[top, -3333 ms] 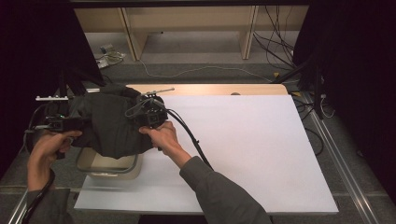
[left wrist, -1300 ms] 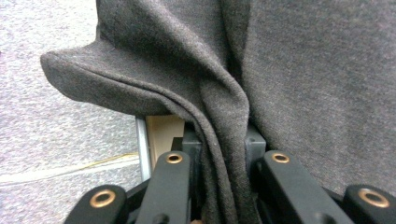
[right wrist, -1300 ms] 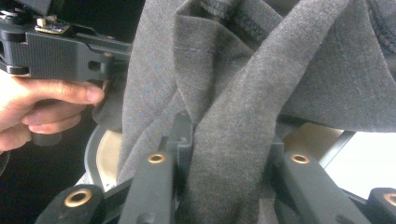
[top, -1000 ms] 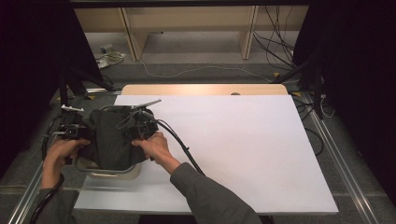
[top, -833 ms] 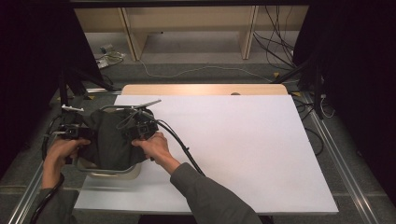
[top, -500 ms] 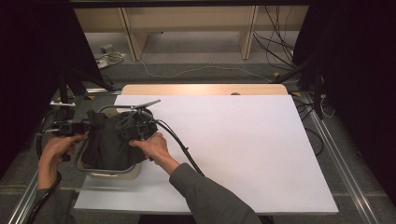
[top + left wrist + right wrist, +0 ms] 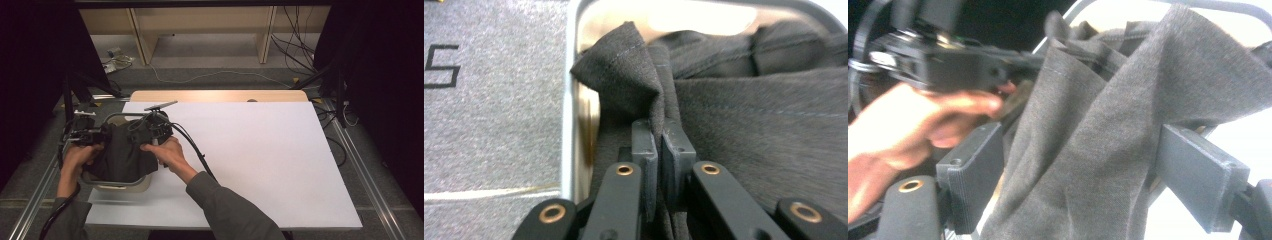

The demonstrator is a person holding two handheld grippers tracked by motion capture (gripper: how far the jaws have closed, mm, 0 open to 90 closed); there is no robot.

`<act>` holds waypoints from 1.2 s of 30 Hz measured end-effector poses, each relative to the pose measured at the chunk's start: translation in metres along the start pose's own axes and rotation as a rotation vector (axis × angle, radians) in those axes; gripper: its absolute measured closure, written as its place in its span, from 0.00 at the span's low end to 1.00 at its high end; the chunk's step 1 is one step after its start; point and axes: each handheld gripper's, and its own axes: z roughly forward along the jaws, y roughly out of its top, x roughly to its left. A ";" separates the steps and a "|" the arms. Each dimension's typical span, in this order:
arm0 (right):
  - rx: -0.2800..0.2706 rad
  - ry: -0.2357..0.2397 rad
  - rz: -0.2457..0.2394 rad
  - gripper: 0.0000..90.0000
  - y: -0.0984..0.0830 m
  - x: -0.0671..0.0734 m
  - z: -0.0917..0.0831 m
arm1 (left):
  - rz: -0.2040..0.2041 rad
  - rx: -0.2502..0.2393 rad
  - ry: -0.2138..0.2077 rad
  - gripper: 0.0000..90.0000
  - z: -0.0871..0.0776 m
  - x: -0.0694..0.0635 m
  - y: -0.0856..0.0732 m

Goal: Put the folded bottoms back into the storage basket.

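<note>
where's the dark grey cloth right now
In the high view the dark grey cloth lies bunched in the cream tub at the white table's near left corner, between both hands. The left gripper pinches a fold of it at the tub's rim.

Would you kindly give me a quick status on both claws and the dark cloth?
Left claw pinched shut on dark cloth. Right claw has just opened, cloth between jaws. Cloth bunched in basin. Nothing in the way.

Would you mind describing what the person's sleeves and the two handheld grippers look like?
Both arms wear grey-green long sleeves. The left gripper has black link arms with brass-coloured pivot rings and flat dark grey pads. The right gripper has broad, blocky dark grey pads. A thick black cable trails from it, and a grey plate sits on top.
</note>
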 end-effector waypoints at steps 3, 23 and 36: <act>-0.005 0.005 -0.006 0.23 0.001 0.001 -0.005 | 0.026 0.054 0.042 0.96 0.014 -0.008 -0.002; -0.059 -0.012 -0.051 0.21 -0.006 -0.018 -0.060 | 0.014 0.072 0.066 0.61 -0.011 -0.015 0.010; -0.087 -0.055 -0.051 0.19 -0.012 -0.038 -0.086 | -0.009 0.023 -0.003 0.37 -0.040 -0.032 0.019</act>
